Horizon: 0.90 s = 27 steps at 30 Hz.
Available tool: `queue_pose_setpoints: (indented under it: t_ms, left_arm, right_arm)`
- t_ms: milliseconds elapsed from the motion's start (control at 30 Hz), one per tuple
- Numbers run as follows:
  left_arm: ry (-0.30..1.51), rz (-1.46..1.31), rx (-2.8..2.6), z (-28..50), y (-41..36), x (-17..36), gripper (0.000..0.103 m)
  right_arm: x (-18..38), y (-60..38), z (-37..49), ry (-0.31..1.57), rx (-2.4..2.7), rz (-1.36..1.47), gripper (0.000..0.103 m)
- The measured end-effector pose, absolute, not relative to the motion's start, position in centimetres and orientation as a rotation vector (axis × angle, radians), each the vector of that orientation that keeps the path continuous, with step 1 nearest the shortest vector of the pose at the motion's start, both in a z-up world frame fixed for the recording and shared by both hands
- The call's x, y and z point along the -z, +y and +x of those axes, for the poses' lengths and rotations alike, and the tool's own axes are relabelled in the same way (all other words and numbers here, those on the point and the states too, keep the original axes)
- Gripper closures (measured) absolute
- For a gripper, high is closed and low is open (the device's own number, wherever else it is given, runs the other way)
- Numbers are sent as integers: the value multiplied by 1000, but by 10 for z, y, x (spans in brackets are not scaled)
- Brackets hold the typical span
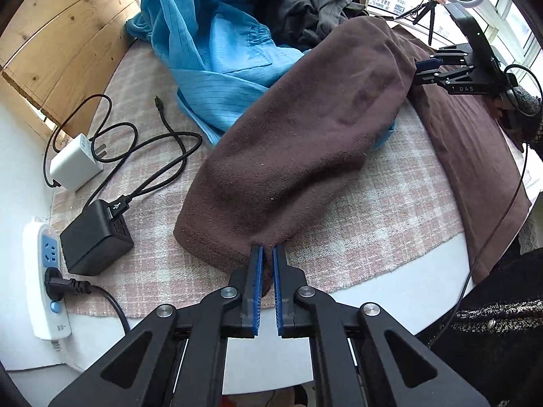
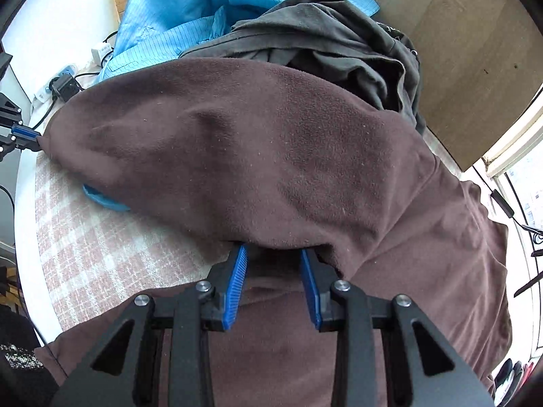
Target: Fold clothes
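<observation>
A brown fleece garment [image 1: 305,129] lies stretched across the round table, partly on top of other clothes. My left gripper [image 1: 268,251] is shut on its near hem, with cloth pinched between the blue pads. In the right wrist view the same garment [image 2: 254,156] fills the middle, and the left gripper [image 2: 34,135] holds its far left corner. My right gripper [image 2: 271,249] has its jaws clearly apart, the fingertips tucked under a draped fold of the brown cloth. From the left wrist view the right gripper [image 1: 419,68] sits at the garment's far end.
A blue striped garment [image 1: 210,44] and a dark grey one [image 1: 319,6] are heaped at the back. On the left lie a white charger [image 1: 76,162], a black charger [image 1: 96,237], a power strip [image 1: 47,271] and cables. A pink checked cloth [image 1: 373,210] covers the table.
</observation>
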<state>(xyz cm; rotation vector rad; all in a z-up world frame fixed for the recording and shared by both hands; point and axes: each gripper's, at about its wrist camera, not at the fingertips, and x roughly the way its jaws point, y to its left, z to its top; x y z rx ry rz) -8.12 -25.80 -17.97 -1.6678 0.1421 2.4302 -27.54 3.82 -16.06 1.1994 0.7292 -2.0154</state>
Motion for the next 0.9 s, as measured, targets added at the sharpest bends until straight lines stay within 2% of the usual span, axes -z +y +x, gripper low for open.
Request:
queue_pose_setpoints:
  t_ms: [133, 233, 333, 500, 567, 700, 767, 900]
  left_arm:
    - [223, -1637, -2370, -69, -253, 167, 98]
    - [195, -1696, -2297, -65, -252, 187, 98]
    - [173, -1753, -2260, -62, -250, 205, 97]
    - [163, -1766, -2289, -60, -261, 182, 85]
    - [173, -1731, -2344, -64, -267, 163, 74]
    - [130, -1642, -2424, -104, -263, 139, 72]
    - [116, -1606, -2402, -136, -249, 140, 65]
    - [157, -1530, -2322, -193, -207, 144, 60]
  right_arm:
    - [165, 32, -288, 746, 2013, 1230, 71]
    - [171, 29, -298, 734, 1988, 1272, 71]
    - [165, 34, -297, 637, 1925, 1295, 71]
    - [105, 85, -302, 302, 1911, 1243, 71]
    - [79, 116, -306, 233, 2002, 1204, 71]
    - [59, 156, -316, 185, 2147, 1194, 71]
    - [66, 154, -323, 189, 2136, 1201, 71]
    - [80, 150, -339, 197, 2113, 1215, 71]
